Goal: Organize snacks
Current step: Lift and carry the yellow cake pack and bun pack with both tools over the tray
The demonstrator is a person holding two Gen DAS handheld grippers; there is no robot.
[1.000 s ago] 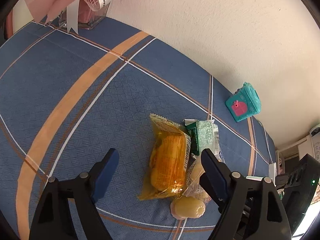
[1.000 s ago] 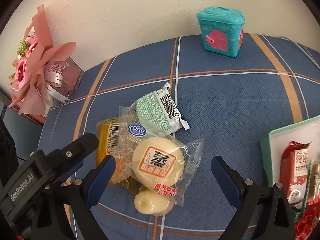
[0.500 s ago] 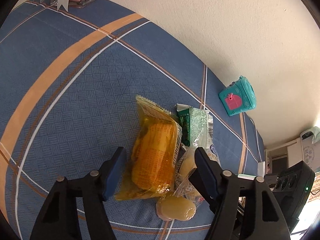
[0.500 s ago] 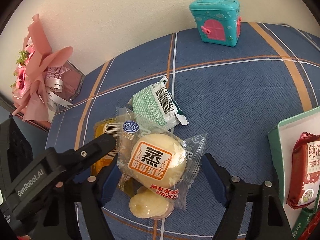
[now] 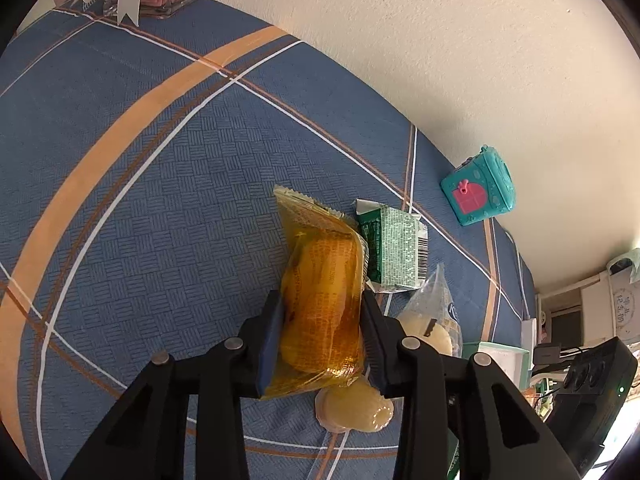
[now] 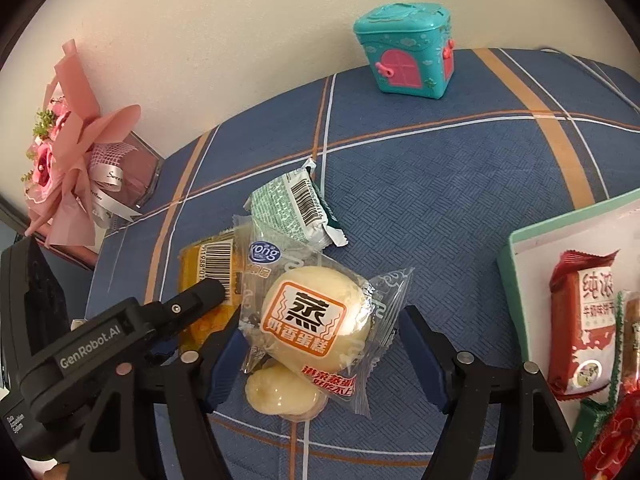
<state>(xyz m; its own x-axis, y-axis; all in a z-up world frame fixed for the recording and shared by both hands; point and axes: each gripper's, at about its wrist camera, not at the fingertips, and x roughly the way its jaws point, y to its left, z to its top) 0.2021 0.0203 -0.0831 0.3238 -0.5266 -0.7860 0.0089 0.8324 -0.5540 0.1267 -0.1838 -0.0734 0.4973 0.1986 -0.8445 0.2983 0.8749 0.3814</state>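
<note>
My left gripper (image 5: pixel 322 344) is shut on the yellow corn packet (image 5: pixel 320 292), which lies on the blue plaid tablecloth (image 5: pixel 140 200). A green packet (image 5: pixel 394 256), a clear-wrapped steamed cake (image 5: pixel 430 332) and a small jelly cup (image 5: pixel 354 408) lie beside it. In the right wrist view my right gripper (image 6: pixel 324 364) is open, its fingers either side of the steamed cake (image 6: pixel 316 316). The jelly cup (image 6: pixel 280 394) sits just below the cake, the green packet (image 6: pixel 292 208) behind it, and the corn packet (image 6: pixel 208 268) to the left under the left gripper's finger.
A mint-green box (image 6: pixel 520 240) with red snack packets (image 6: pixel 580 320) stands at the right. A teal toy house (image 6: pixel 406 60) is at the back near the wall. A pink flower bouquet (image 6: pixel 68 160) stands at the back left. A black device (image 5: pixel 588 380) sits at the table's right end.
My left gripper moved forward and closed on the corn packet. My right gripper moved forward so that its open fingers now flank the steamed cake.
</note>
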